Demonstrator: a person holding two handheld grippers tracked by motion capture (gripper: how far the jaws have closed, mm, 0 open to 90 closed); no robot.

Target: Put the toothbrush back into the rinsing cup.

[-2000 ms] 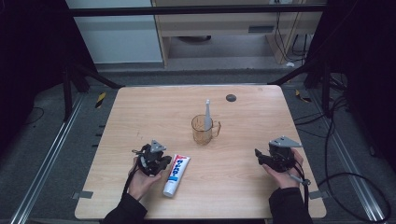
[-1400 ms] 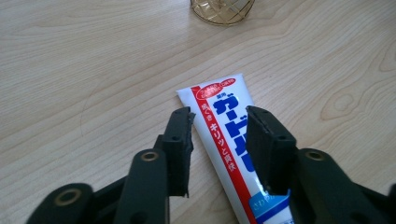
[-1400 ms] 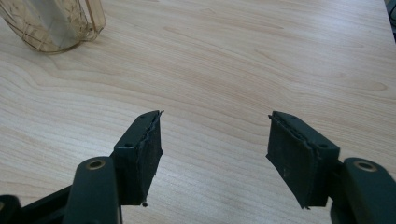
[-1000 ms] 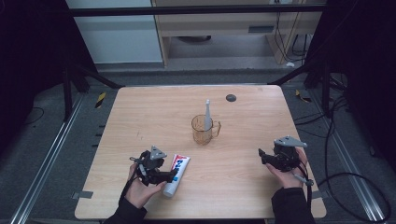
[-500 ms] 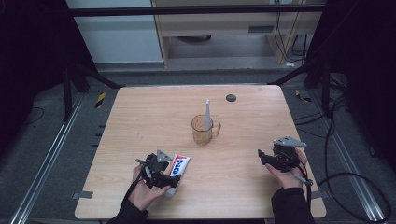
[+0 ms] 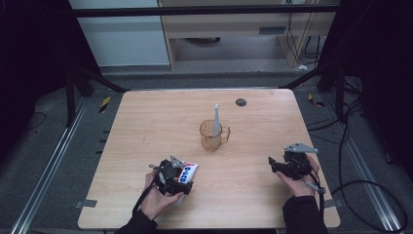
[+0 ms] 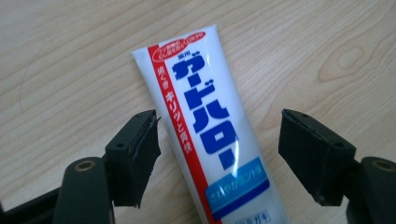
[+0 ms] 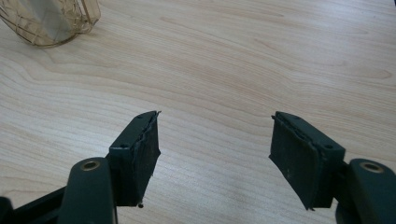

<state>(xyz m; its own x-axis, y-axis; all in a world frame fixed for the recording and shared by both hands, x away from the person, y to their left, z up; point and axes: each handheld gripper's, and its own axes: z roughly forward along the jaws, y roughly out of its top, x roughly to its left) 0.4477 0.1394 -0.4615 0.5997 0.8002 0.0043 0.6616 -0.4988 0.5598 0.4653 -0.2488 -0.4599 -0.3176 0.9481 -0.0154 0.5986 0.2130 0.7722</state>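
Down near the worktop's [image 6: 146, 122] front edge, left of centre, the left tool [image 6: 181, 181] sits low over the tube [image 6: 187, 171], which lies flat on the wood. From the left gripper view, its jaws stand spread on either side of the tube [image 7: 210, 135], with a gap between each pad and the tube. Toward the worktop's middle stands an amber cup [image 6: 211, 135] holding a grey brush [image 6: 216, 119]. Near the front right corner the right tool [image 6: 273, 165] is held above bare wood, jaws spread wide with nothing between them.
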